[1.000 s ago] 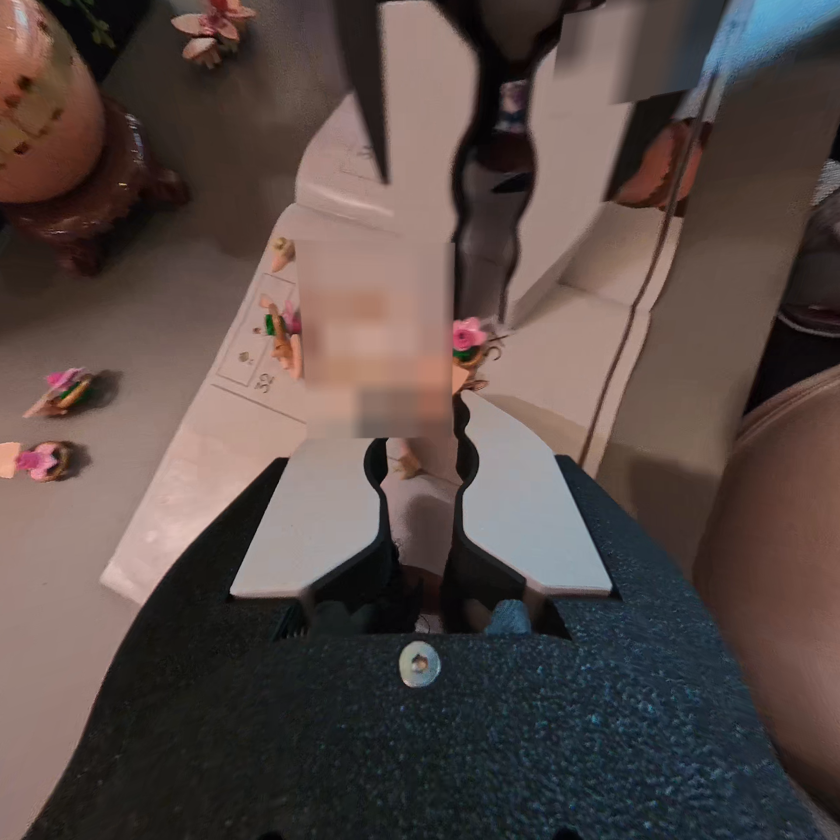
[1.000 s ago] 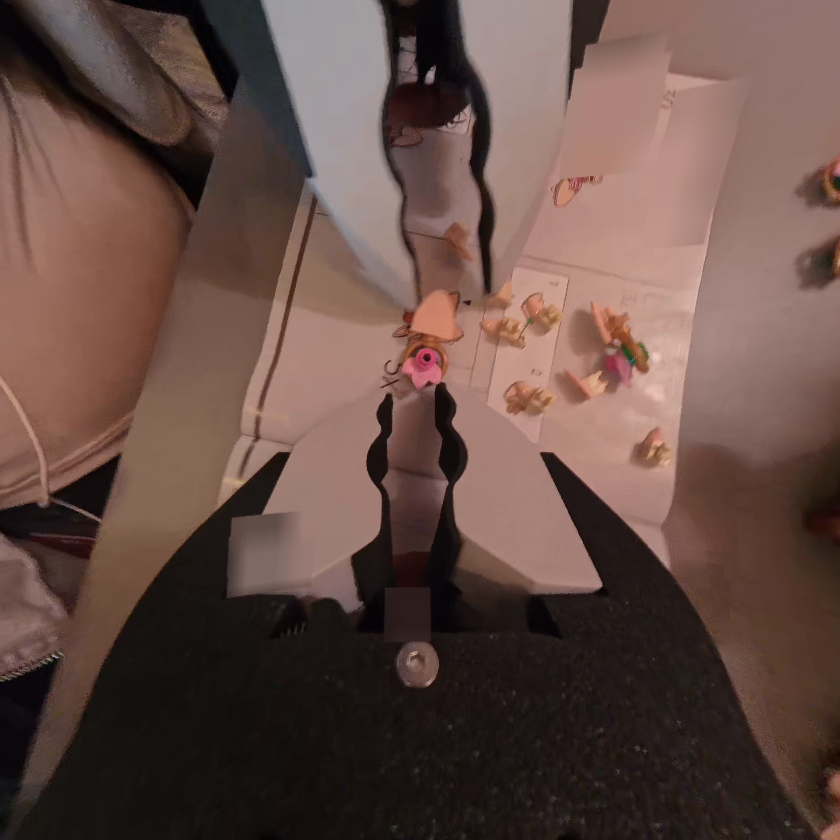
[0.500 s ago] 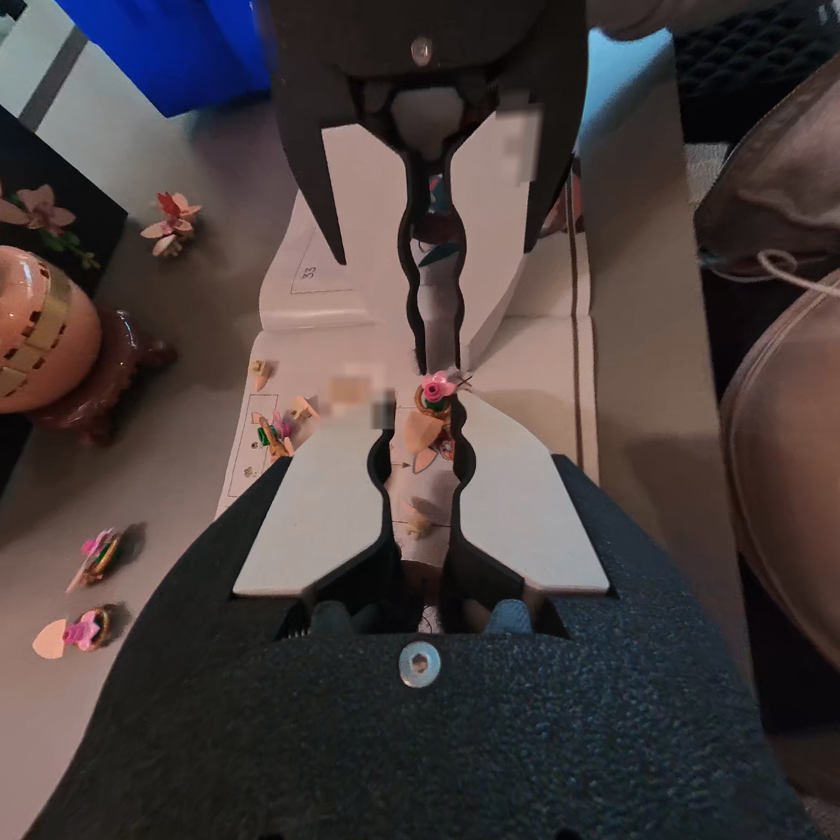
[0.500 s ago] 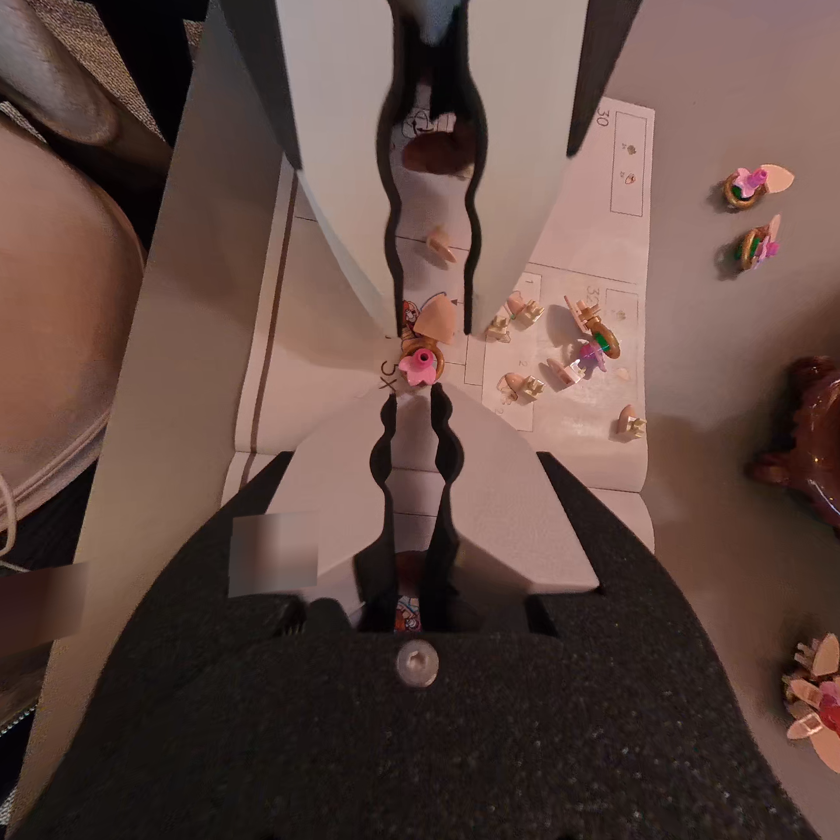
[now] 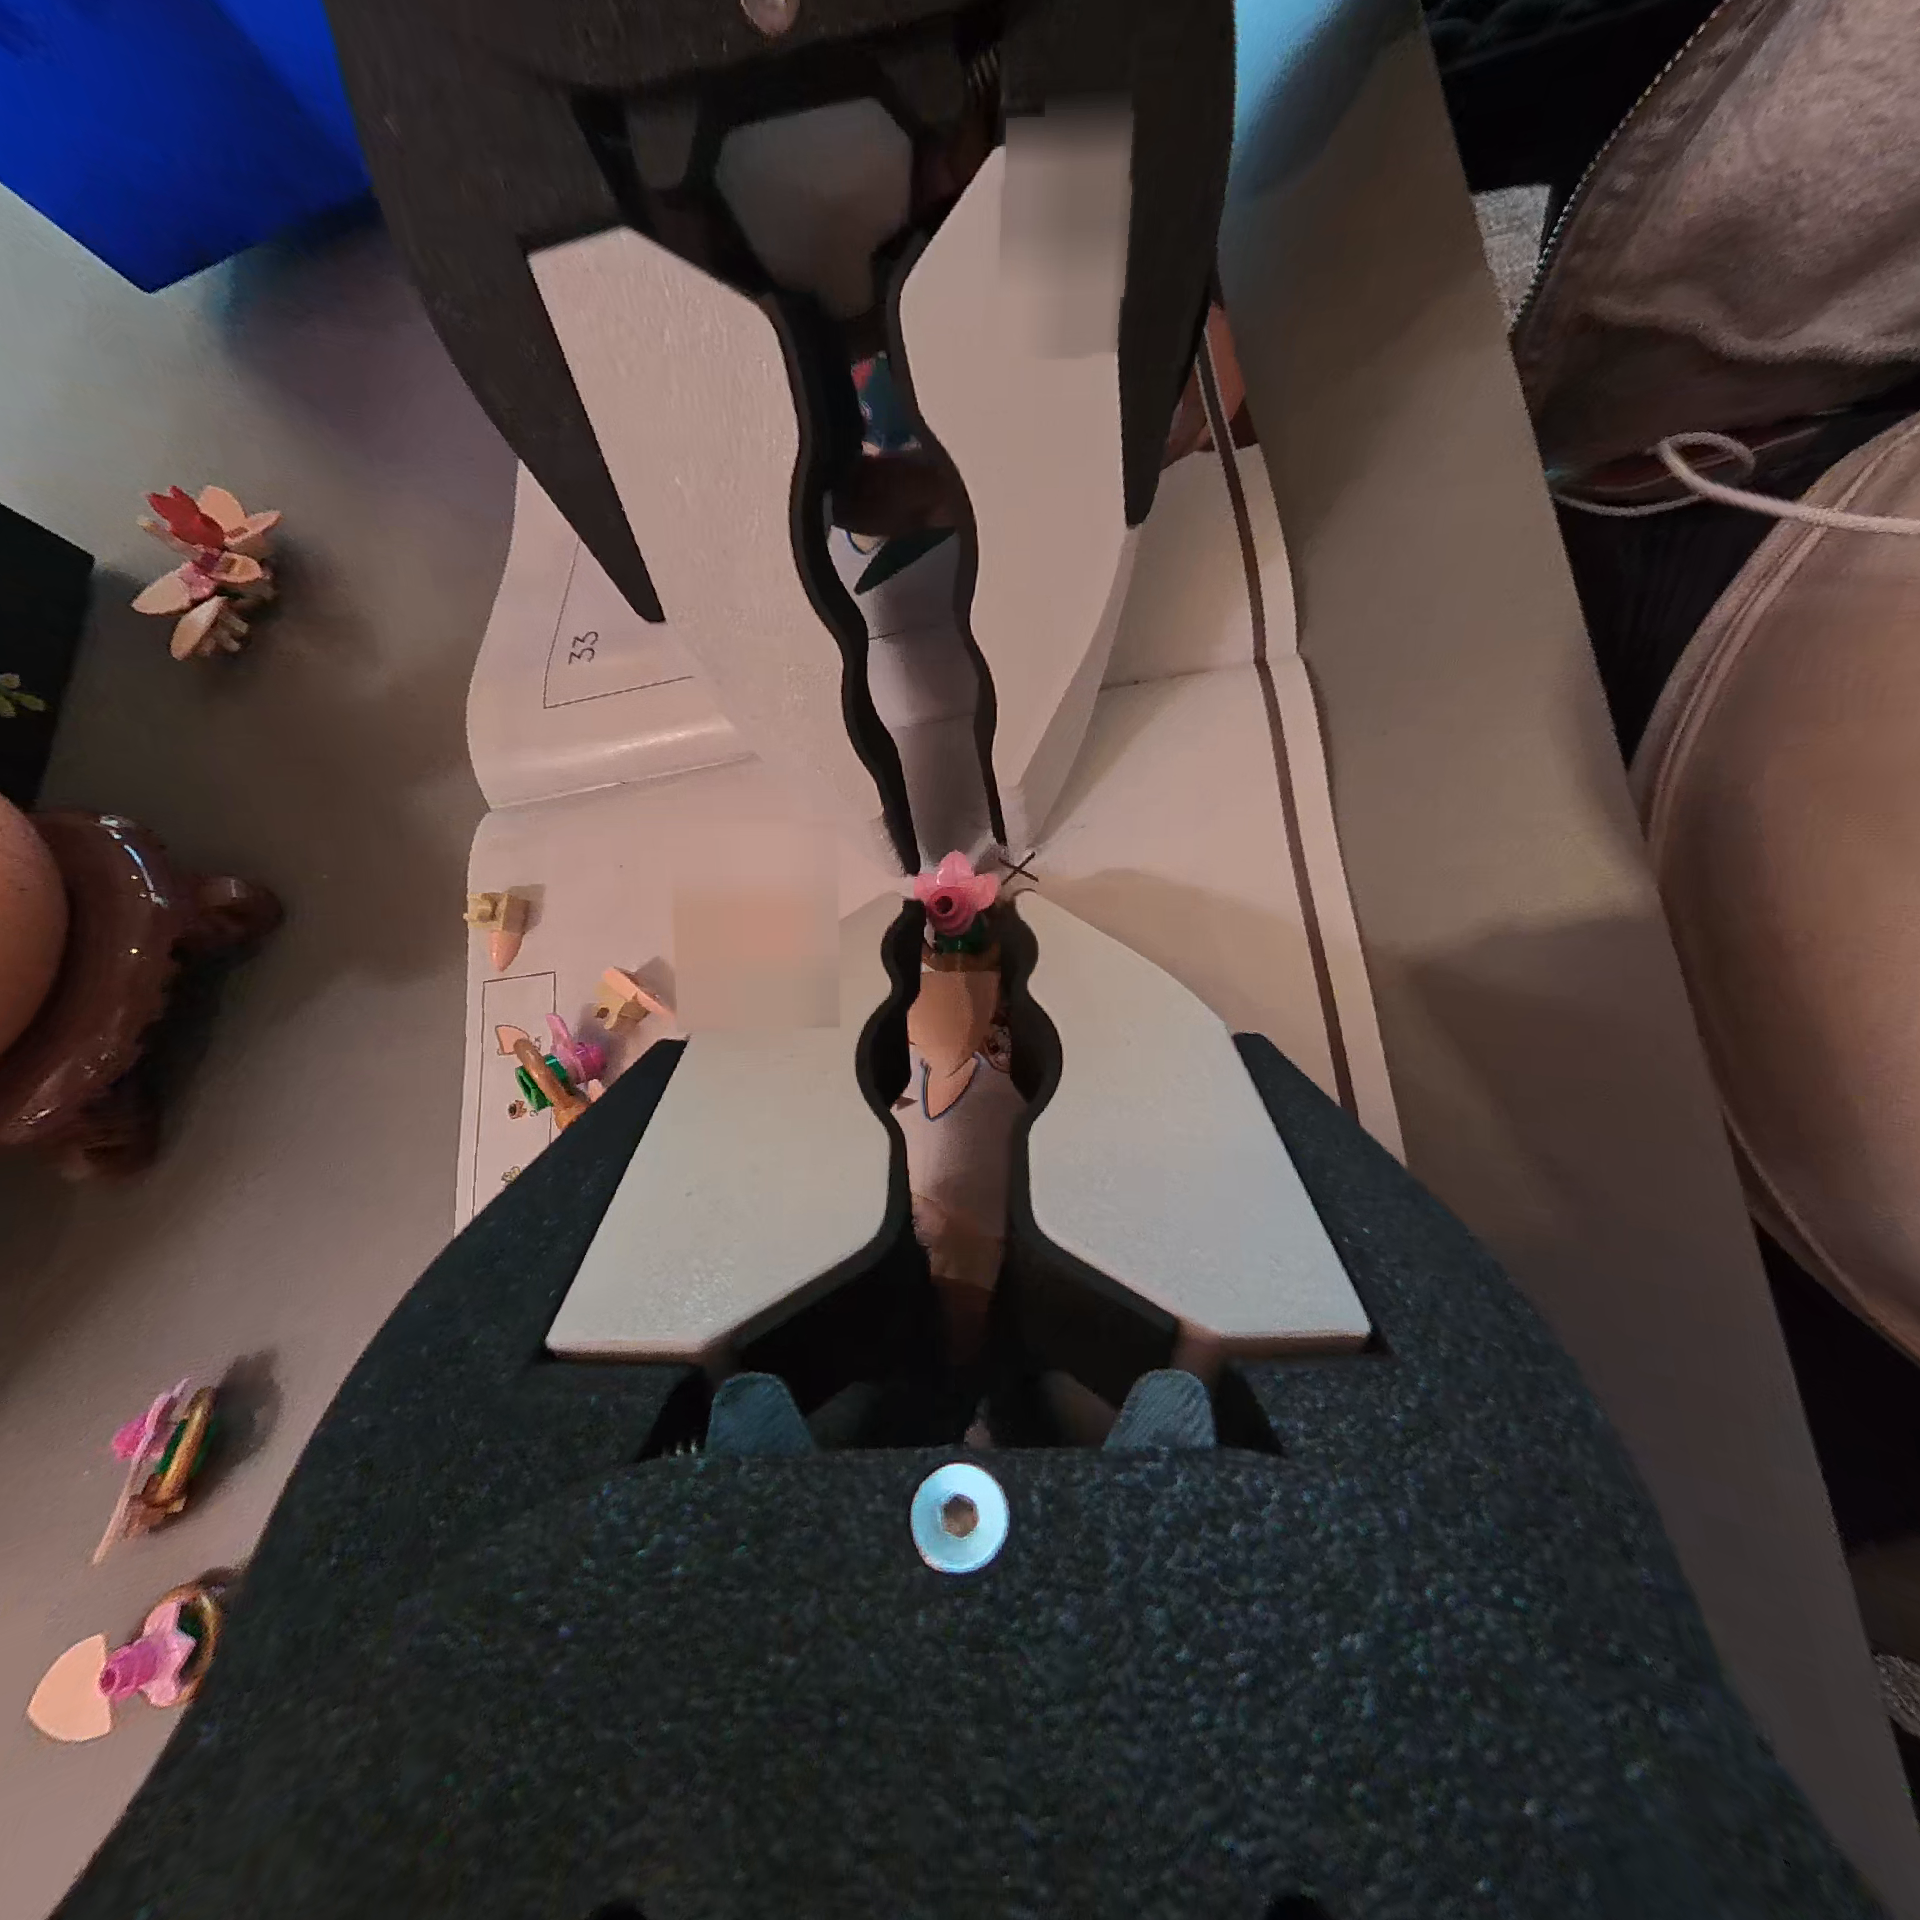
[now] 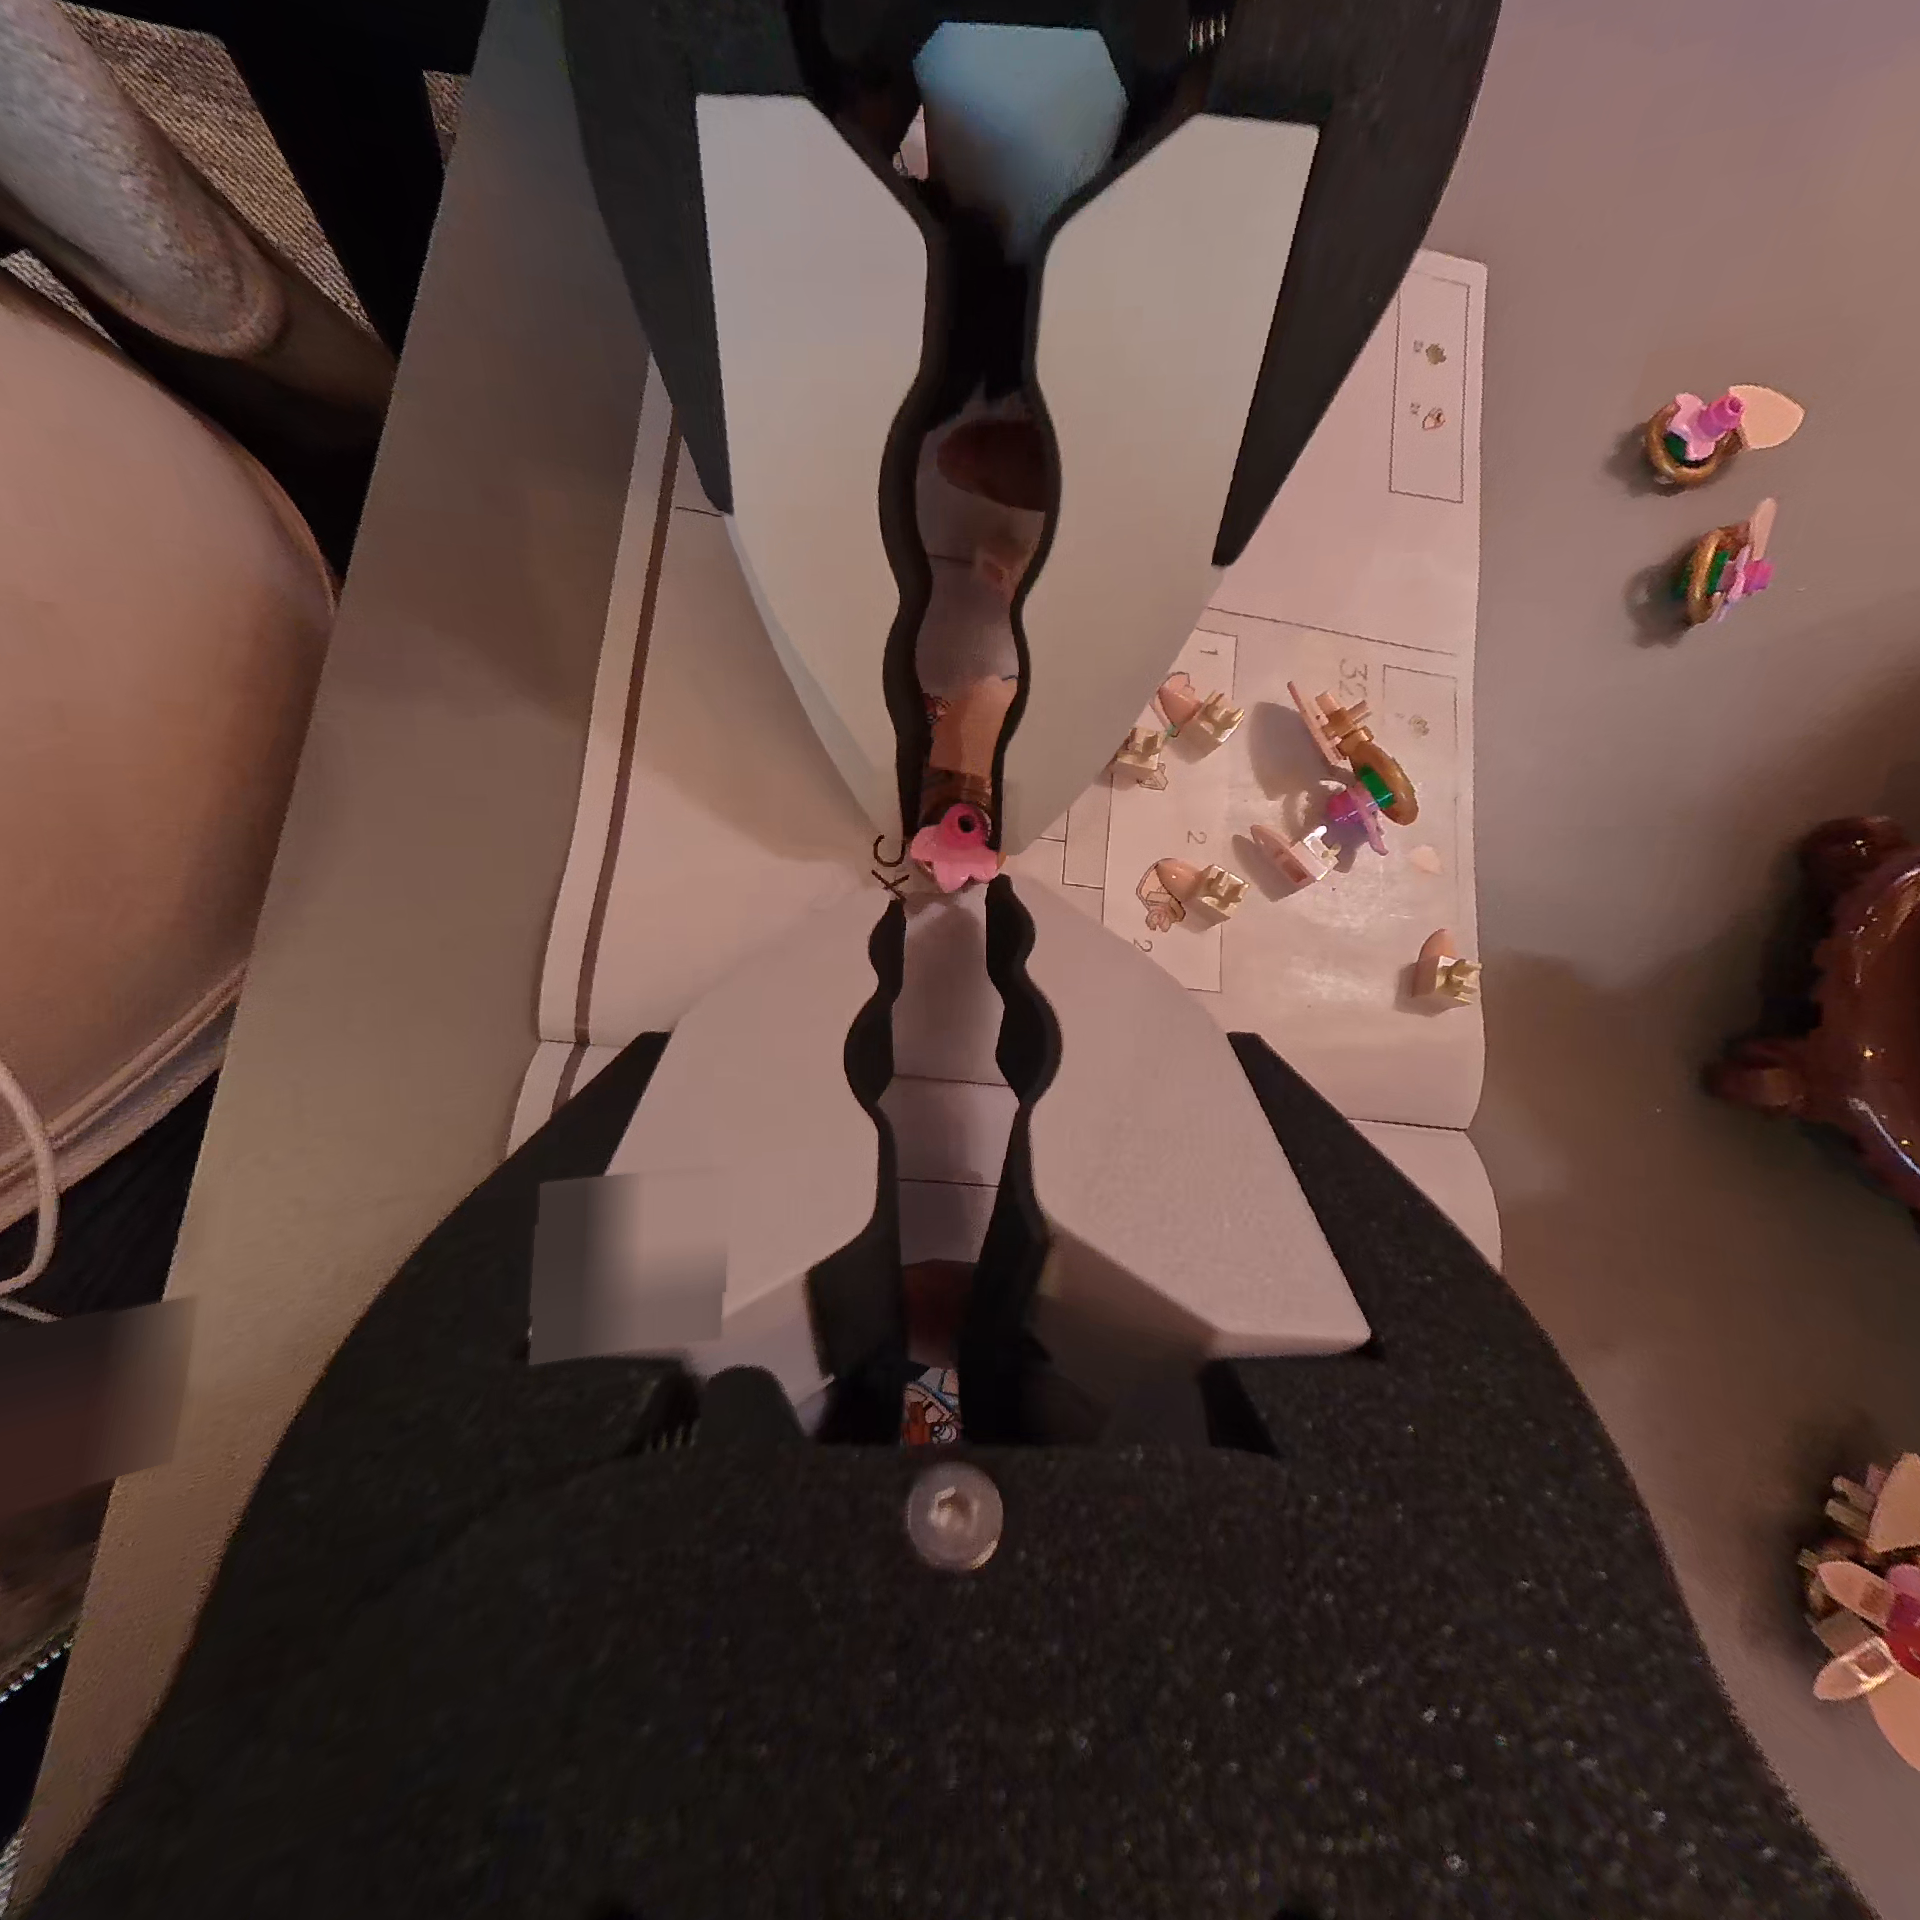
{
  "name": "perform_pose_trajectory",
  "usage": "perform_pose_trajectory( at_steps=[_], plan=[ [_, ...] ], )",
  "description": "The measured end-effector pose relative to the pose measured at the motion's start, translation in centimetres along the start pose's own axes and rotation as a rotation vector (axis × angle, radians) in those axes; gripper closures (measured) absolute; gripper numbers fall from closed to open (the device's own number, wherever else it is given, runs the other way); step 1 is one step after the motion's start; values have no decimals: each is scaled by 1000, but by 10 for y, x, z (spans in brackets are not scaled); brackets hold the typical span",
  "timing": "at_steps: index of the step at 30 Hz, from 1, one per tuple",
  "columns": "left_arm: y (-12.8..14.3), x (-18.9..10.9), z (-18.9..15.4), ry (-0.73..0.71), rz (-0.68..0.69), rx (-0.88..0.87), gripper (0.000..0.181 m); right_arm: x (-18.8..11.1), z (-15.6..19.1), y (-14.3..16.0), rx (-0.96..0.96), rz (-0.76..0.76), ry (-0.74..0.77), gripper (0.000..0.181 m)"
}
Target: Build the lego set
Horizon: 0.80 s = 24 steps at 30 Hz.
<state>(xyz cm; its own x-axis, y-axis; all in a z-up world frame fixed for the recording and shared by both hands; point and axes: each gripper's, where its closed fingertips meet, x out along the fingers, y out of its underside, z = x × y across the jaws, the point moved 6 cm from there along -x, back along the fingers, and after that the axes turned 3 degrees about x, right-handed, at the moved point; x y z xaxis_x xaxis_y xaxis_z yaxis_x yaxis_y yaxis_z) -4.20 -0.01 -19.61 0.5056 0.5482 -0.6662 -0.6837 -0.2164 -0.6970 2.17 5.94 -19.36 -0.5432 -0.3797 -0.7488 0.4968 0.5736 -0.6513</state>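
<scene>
A small flower piece is held between both grippers above the open instruction booklet (image 5: 1164, 810). It has a pink blossom (image 5: 954, 896), a gold ring and a tan petal (image 5: 951, 1013). My left gripper (image 5: 961, 920) is shut on the petal end. The petal (image 6: 966, 727) and the blossom (image 6: 951, 844) also show in the right wrist view. My right gripper (image 6: 940, 909) meets it tip to tip, jaws narrow, pinching at the blossom end. That gripper shows from above in the left wrist view (image 5: 956, 852). Its exact contact is hidden by the blossom.
Loose tan clip pieces (image 6: 1205, 717) and a partly built flower (image 6: 1361, 779) lie on the booklet. Two finished ring flowers (image 6: 1704, 436) lie on the grey table. A brown stand (image 6: 1849, 987) and a petal cluster (image 5: 208, 571) are nearby. A person's lap (image 5: 1787, 883) is at the table edge. The grippers are tip to tip, or close to it.
Both grippers moved together over the booklet. The left gripper came forward around the tan petal and its jaws narrowed onto it. The right gripper's jaw gap stayed the same.
</scene>
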Motion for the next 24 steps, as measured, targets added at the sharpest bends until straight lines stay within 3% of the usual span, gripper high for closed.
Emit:
perform_pose_trajectory(
  at_steps=[5,10,24],
  plan=[
    [1,0,1,10,9,-21,166,-6,0,-7,-10,-56,20,170],
    [2,0,1,6,-8,-50,166,-1,4,-8,-41,-17,43,168],
    [4,1,1,12,-14,-92,166,6,23,-7,-338,-9,424,171]
  ],
)
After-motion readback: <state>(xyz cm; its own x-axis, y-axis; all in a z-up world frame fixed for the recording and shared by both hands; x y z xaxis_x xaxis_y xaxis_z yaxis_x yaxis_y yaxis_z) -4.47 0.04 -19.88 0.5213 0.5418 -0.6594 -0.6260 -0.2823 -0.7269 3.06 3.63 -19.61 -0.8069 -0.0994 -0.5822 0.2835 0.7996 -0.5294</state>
